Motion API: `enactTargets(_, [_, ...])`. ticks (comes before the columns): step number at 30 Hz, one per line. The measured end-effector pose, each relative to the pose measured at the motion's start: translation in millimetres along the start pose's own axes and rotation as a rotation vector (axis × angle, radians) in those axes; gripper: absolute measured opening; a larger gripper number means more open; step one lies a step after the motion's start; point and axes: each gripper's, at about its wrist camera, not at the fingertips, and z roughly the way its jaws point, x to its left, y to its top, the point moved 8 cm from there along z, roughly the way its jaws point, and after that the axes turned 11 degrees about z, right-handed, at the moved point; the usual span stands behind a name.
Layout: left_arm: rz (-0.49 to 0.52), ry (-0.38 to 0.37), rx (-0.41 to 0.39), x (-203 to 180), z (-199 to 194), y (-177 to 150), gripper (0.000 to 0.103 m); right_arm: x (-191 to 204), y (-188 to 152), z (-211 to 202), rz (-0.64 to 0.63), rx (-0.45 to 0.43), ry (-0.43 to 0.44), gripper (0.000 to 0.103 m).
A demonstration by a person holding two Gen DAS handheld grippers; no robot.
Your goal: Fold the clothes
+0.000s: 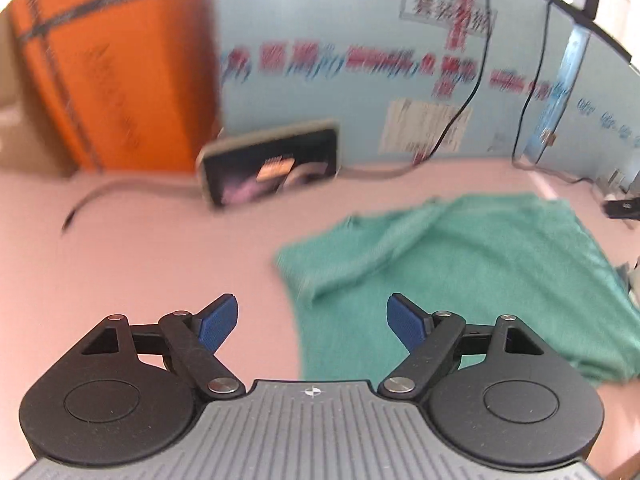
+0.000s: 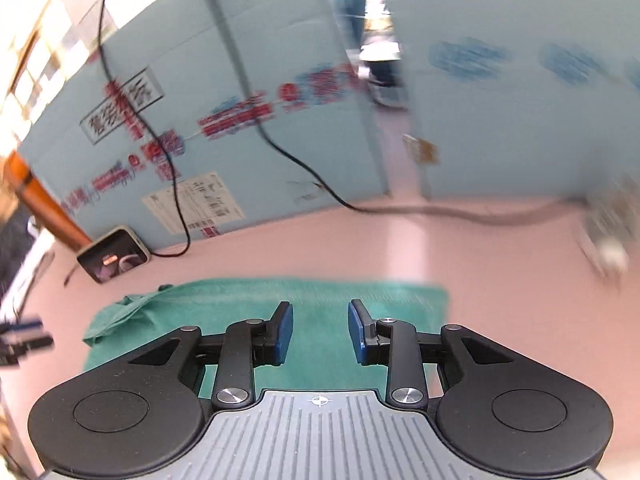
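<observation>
**Both grippers up off the green cloth, nothing held**

Starting far left in the left wrist view: orange box [image 1: 108, 76] standing at the back of the pink table [image 1: 140, 248], with a dark cable end [image 1: 86, 206] lying loose in front of it. Next over, a small screen [image 1: 272, 164] propped against the light blue board [image 1: 320, 12], blurry red and blue printing across that board, two black cords [image 1: 476, 80] hanging down it. Then the green cloth [image 1: 480, 264], lying on the table to the right of centre, rumpled with a long ridge running across it, near edge curving toward the camera.

Left gripper [image 1: 312, 322] spread wide, blue pads [image 1: 218, 326] well apart, nothing between them. Left pad over bare pink table, right one over the cloth's edge, not visibly touching it.

Over to the right wrist view: same screen [image 2: 114, 260] far left, same blue board [image 2: 240, 120] behind, a paper label [image 2: 192, 204] stuck low on it. Green cloth [image 2: 224, 300] flat here with a straight far edge and a bunched-up corner at the left end. Right gripper [image 2: 320, 332] parted only a modest way, pads [image 2: 284, 334] facing each other with a clear gap, just cloth visible below, nothing pinched. Something pale and blurred at the far right edge, can't tell what.
</observation>
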Motion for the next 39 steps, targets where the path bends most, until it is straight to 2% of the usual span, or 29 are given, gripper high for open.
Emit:
enactTargets(5, [-0.102,-0.041,-0.011,-3,-28,-37,0.078,-33,-43,-39,0.117,-0.002,-0.058,0.031])
enactTargets(7, [-0.167,-0.056,-0.027,-3,-41,-55,0.077,-38,-62,-49,0.142,0.015,-0.054,0.031])
enactTargets(12, [-0.267,-0.069,-0.013,-6,-55,-100,0.064,-42,-91,-77,0.153,0.039,-0.065,0.031])
enactTargets(15, [-0.294,-0.053,-0.003,-12,-51,-114,0.062,-43,-98,-90,0.155,0.021,-0.078,0.031])
enactTargets(17, [-0.304,-0.059,-0.01,-16,-48,-118,0.06,-44,-98,-95,0.158,0.007,-0.081,0.031])
enactTargets(22, [-0.313,-0.063,0.011,-21,-33,-124,0.044,-41,-107,-97,0.155,0.018,-0.073,0.031])
enactTargets(31, [-0.357,-0.089,-0.013,-18,-25,-121,0.043,-41,-134,-100,0.112,0.121,-0.059,0.031])
enactTargets(35, [-0.369,-0.102,-0.011,-17,-23,-118,0.042,-48,-142,-100,0.102,0.145,-0.092,0.031])
enactTargets(39, [-0.367,-0.124,0.01,-20,-21,-115,0.017,-47,-148,-94,0.083,0.182,-0.084,0.036])
